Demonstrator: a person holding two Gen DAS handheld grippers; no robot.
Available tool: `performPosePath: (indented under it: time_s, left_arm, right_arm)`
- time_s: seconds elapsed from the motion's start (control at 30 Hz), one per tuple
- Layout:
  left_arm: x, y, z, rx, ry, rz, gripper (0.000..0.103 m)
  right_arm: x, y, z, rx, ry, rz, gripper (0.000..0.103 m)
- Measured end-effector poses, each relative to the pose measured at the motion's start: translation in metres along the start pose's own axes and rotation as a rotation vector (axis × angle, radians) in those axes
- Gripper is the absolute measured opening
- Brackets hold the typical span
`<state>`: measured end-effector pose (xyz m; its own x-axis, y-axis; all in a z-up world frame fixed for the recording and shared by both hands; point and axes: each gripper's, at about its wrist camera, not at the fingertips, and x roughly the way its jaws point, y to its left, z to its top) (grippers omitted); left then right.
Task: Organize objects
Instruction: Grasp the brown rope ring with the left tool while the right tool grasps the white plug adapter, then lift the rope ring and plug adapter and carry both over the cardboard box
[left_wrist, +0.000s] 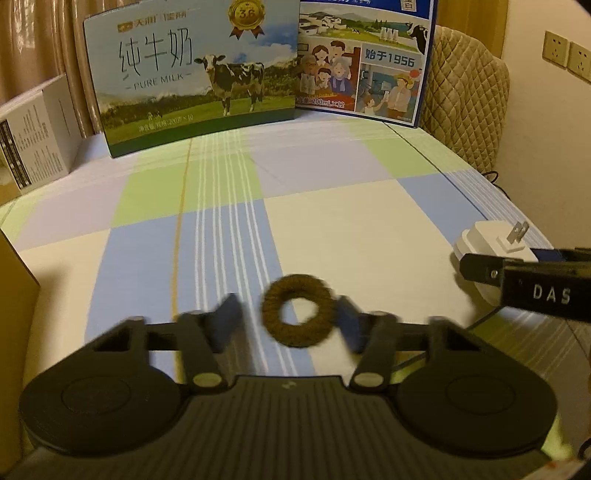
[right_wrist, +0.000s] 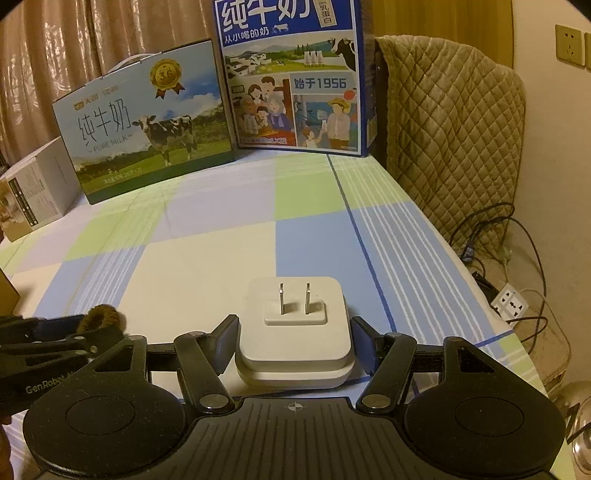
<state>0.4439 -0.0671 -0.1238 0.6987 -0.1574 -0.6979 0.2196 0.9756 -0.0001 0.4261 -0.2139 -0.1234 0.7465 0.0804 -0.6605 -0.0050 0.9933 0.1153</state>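
Right now each gripper has its own thing squarely between its fingers, and that is what the coming move hangs on. On the left, the left gripper (left_wrist: 290, 321) stands with its jaws wide, and the brown hair tie (left_wrist: 298, 309) lies flat on the checked tablecloth (left_wrist: 332, 221) inside the gap. It sits nearer the right-hand pad, perhaps just touching it, with a clear gap to the left-hand pad; the fingers are smeared with motion blur, so I cannot say for sure. Being a ring, it has no long axis to line up with; a straight pinch across it looks enough, though the soft loop may squash and slip toward the closer pad. On the right, the right gripper (right_wrist: 294, 343) has its jaws spread about as wide as the white plug adapter (right_wrist: 293, 332), which lies on its back with its two metal prongs (right_wrist: 295, 298) pointing up. The pads flank its left and right sides, very close or barely touching; I would not call it gripped yet. The two grippers work side by side at the near edge of the table, the adapter well to the right of the hair tie. At the far end, the green milk carton (left_wrist: 192, 77) and the blue milk carton (left_wrist: 364, 59) stand upright.
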Motion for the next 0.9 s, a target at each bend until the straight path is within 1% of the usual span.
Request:
performPosePath:
  time_s: [0.07,0.1,0.27,0.33,0.4,0.6,0.7,0.9]
  left_arm:
    - [-0.003,0.003,-0.001,-0.015,0.009,-0.002,0.018]
    - [-0.006,0.004,-0.002,-0.024,0.015,-0.001,0.016]
    - [-0.027,0.008,-0.018,-0.063,0.040,-0.015,0.014]
    - [-0.039,0.008,-0.026,-0.088,0.052,-0.025,0.014]
    - [-0.052,0.006,-0.033,-0.092,0.060,-0.026,0.014]
    - [-0.108,0.001,-0.052,-0.142,0.055,-0.052,0.014]
    - [-0.138,0.000,-0.064,-0.151,0.051,-0.049,0.014]
    - [-0.198,-0.003,-0.089,-0.144,0.039,-0.036,0.014]
  right_arm:
    - [-0.003,0.002,0.000,-0.002,-0.002,0.005,0.061]
    - [-0.005,0.002,0.000,-0.001,-0.003,0.006,0.061]
    - [-0.020,0.004,0.000,0.015,-0.006,0.011,0.061]
    - [-0.032,0.007,-0.002,0.015,-0.008,0.018,0.061]
    - [-0.047,0.009,-0.004,0.016,-0.014,0.025,0.061]
    - [-0.108,0.015,-0.016,0.026,-0.054,0.044,0.061]
    - [-0.140,0.020,-0.027,0.041,-0.069,0.065,0.061]
    - [-0.204,0.041,-0.059,0.010,-0.112,0.114,0.061]
